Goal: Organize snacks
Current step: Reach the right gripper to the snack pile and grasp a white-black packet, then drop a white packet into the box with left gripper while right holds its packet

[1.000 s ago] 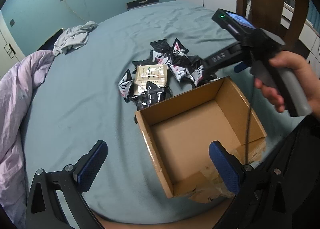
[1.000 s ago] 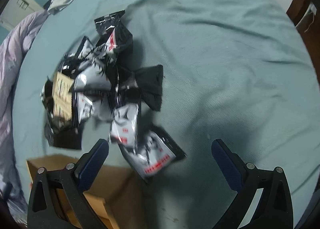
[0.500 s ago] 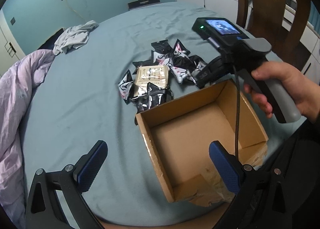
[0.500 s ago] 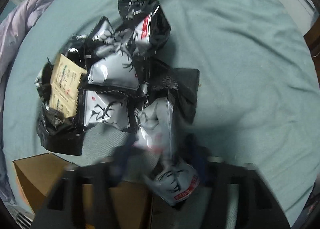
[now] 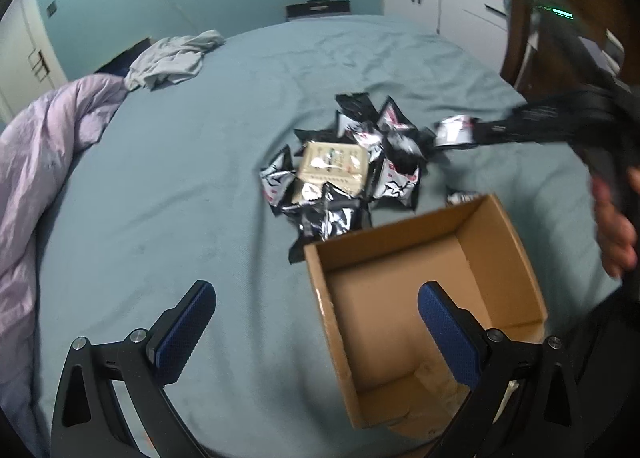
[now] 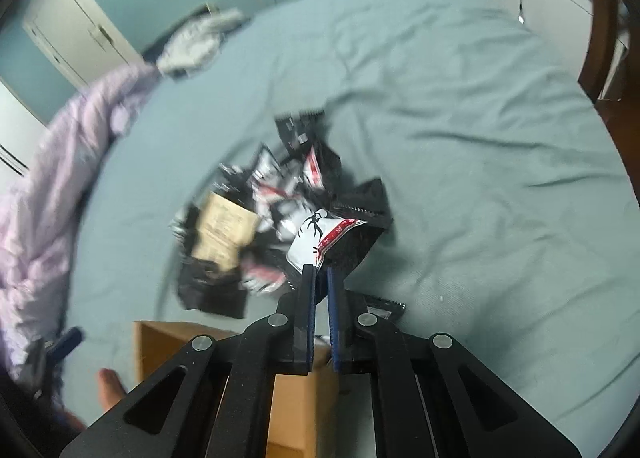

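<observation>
right hand-held gripper [image 6: 319, 278] pinching a white-and-black snack packet [image 6: 320, 234] by its edge, lifted clear for carrying | cardboard box [image 5: 424, 290] just below and behind its fingers, open-topped and holding nothing yet | left hand-held gripper [image 5: 316, 322] spread, idle near box | snack pile [image 5: 344, 169] beyond on the bed [image 5: 180, 177]

A bed [image 5: 224, 185] with a wrinkled teal sheet is carrying everything. A pile of snack packets [image 5: 344, 173] is lying near its middle, and an open cardboard box [image 5: 516, 258] is sitting just beside the pile at about 5 o'clock. A lilac quilt [image 5: 36, 161] is bunching along the 9 o'clock edge, and a grey garment [image 5: 172, 57] is lying crumpled at 11 o'clock
</observation>
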A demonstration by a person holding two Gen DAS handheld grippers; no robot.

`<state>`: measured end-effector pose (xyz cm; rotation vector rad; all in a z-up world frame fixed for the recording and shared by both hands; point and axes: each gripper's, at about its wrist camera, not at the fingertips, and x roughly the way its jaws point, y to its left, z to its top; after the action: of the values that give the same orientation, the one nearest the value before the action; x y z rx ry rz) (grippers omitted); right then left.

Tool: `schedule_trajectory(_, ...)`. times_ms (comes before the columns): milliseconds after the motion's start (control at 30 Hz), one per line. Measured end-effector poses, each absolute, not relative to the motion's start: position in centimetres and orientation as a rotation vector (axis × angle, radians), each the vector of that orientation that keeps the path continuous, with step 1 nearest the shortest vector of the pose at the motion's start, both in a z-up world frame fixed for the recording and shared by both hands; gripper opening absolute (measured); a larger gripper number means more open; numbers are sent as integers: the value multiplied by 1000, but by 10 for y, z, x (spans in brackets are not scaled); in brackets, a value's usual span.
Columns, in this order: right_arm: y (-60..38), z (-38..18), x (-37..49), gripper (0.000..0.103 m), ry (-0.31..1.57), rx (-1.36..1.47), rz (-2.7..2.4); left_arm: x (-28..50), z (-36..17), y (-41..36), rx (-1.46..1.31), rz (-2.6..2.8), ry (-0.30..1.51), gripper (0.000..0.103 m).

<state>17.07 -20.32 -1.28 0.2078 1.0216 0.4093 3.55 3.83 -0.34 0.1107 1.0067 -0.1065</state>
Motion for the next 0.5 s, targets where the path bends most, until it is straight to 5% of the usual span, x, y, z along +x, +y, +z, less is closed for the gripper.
schedule_trajectory(500, -268, 10, 61, 4, 853, 339, 450, 150, -30, 64, 41, -39, 1080, 103)
